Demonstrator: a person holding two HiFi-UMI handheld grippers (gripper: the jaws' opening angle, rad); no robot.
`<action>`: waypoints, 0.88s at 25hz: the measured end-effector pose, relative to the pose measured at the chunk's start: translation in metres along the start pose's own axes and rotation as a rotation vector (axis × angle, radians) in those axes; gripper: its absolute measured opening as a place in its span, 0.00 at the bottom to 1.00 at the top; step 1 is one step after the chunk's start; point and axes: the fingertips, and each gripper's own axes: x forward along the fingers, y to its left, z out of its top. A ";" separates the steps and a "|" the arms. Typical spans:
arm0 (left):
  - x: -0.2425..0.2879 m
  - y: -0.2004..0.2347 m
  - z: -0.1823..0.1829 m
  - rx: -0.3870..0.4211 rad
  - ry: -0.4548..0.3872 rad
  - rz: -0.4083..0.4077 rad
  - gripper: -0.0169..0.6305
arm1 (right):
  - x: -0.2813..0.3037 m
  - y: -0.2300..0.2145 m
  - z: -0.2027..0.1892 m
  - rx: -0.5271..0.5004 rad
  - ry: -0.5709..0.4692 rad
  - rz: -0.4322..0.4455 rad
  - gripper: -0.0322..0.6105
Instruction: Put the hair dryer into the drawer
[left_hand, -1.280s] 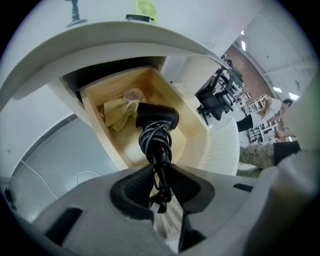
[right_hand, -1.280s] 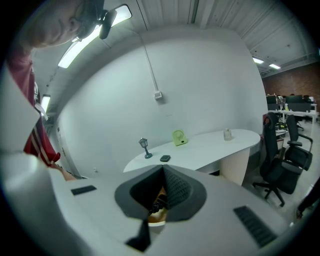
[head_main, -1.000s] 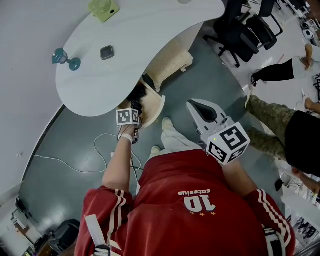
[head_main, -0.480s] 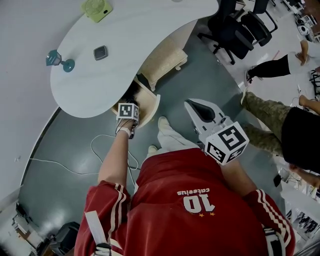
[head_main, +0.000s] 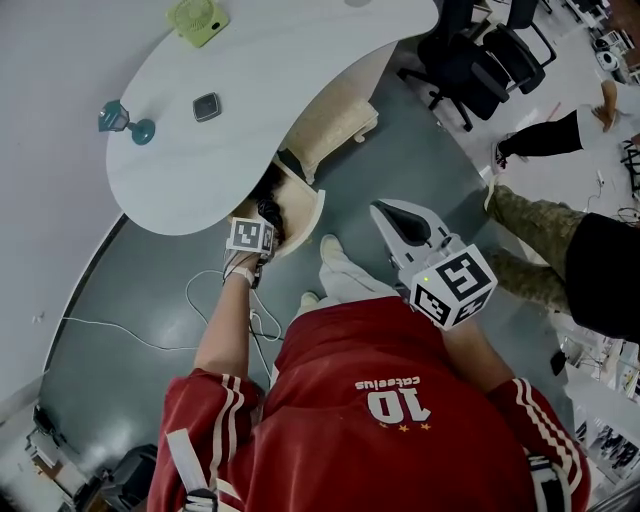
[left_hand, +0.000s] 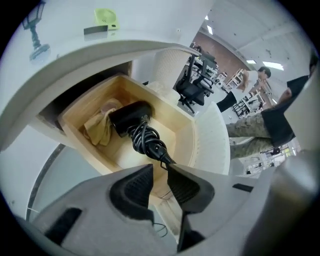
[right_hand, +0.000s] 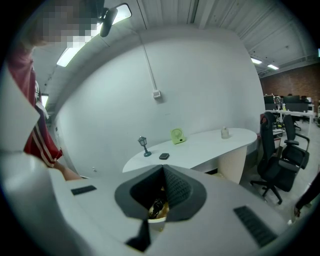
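Note:
The wooden drawer (left_hand: 186, 134) stands pulled out under the white table (left_hand: 100, 55). In it lies the black hair dryer (left_hand: 129, 114) with its coiled cord (left_hand: 146, 141), beside a beige cloth (left_hand: 100, 127). My left gripper (left_hand: 159, 167) hangs just above the drawer's front, pointing steeply down; its jaws are closing with a narrow gap, and the cord's plug end lies just past the tips, not pressed. In the head view the left gripper (head_main: 262, 222) is over the drawer (head_main: 308, 212). My right gripper (head_main: 386, 210) is held level at waist height, shut and holding nothing.
On the table (head_main: 290, 70) are a teal lamp figure (head_main: 128, 120), a small dark box (head_main: 207, 106) and a green fan (head_main: 197, 18). Office chairs (head_main: 480, 60) stand at the back right, other people's legs (head_main: 540, 245) at the right. A white cable (head_main: 130, 335) crosses the floor.
My left gripper dipped towards the drawer, then drew back a little and rolled at the wrist. The right gripper has kept still.

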 end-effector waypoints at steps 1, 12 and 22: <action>-0.001 0.000 0.000 0.007 -0.006 -0.001 0.17 | 0.001 0.001 0.000 0.000 0.001 0.002 0.06; 0.016 -0.024 -0.003 0.036 0.000 -0.108 0.03 | 0.006 0.003 -0.005 0.008 0.018 -0.003 0.06; 0.048 -0.019 0.014 0.099 0.068 -0.087 0.03 | 0.005 -0.017 -0.008 0.021 0.030 -0.035 0.06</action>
